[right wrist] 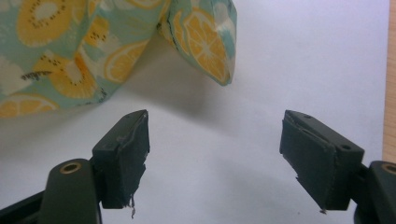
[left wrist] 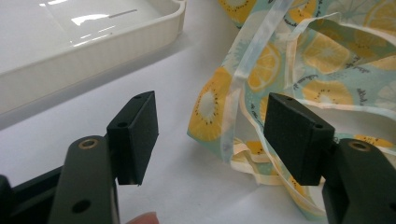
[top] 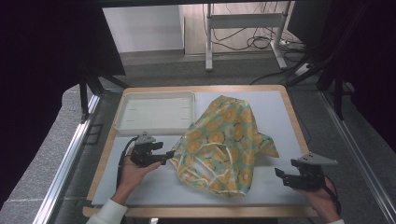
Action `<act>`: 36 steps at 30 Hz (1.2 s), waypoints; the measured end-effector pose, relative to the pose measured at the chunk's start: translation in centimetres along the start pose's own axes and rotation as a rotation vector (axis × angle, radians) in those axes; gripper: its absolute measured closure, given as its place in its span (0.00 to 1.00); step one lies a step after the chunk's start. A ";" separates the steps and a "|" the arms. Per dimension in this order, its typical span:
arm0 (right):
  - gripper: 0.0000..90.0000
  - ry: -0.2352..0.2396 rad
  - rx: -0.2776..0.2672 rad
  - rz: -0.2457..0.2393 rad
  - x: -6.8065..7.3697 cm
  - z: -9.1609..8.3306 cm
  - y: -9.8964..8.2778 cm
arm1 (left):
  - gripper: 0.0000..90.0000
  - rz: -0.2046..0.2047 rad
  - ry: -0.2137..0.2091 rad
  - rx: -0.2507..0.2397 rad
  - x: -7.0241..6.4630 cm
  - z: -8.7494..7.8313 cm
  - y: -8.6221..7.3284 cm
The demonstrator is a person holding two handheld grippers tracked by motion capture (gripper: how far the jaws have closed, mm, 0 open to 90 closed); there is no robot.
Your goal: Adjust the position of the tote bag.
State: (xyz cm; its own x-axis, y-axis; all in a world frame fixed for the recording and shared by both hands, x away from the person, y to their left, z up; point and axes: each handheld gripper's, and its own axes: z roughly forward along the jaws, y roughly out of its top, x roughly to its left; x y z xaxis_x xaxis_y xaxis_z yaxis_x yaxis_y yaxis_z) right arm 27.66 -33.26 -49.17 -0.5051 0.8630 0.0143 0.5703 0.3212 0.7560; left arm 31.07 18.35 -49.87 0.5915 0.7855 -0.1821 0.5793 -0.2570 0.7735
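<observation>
A crumpled teal cloth (top: 224, 135) printed with lemon and kiwi slices lies in the middle of the white mat (top: 154, 186). My left gripper (top: 167, 157) sits at the cloth's left edge, held by a hand in a white sleeve. In the left gripper view its jaws stand open (left wrist: 212, 135), with the pale hem of the cloth (left wrist: 327, 56) lying between and just beyond them, untouched by the pads. My right gripper (top: 281, 176) rests low at the right of the cloth, apart from it. Its jaws are open (right wrist: 215, 154) over bare mat, and a folded corner of the cloth (right wrist: 201, 42) lies ahead.
A shallow white tray (top: 154, 129) stands at the back left of the mat; its near wall (left wrist: 93, 56) is just beyond my left gripper. The table's wooden edge (right wrist: 390, 93) runs along the right. Metal frame rails flank the table, and cables lie on the floor behind.
</observation>
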 end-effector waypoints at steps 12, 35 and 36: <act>0.27 -0.001 0.017 -0.013 0.2 0.4 -0.3 | 0.39 -0.003 0.008 -0.004 0.1 -0.5 0.3; 0.27 -0.018 0.025 -0.026 1.2 -0.6 -1.0 | 0.40 -0.040 -0.045 -0.046 -0.2 -1.8 1.9; 0.27 -0.017 0.024 -0.028 1.4 -0.6 -0.9 | 0.40 -0.027 -0.037 -0.038 -0.3 -1.7 2.0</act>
State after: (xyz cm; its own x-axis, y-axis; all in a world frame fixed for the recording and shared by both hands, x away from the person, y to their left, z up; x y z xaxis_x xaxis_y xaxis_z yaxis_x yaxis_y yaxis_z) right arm 26.08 -32.61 -49.50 -0.5100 0.8600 -0.0173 0.5718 0.3540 0.7401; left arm 31.07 18.56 -47.23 0.5969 0.7702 -0.2247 0.5737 -0.2139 0.7906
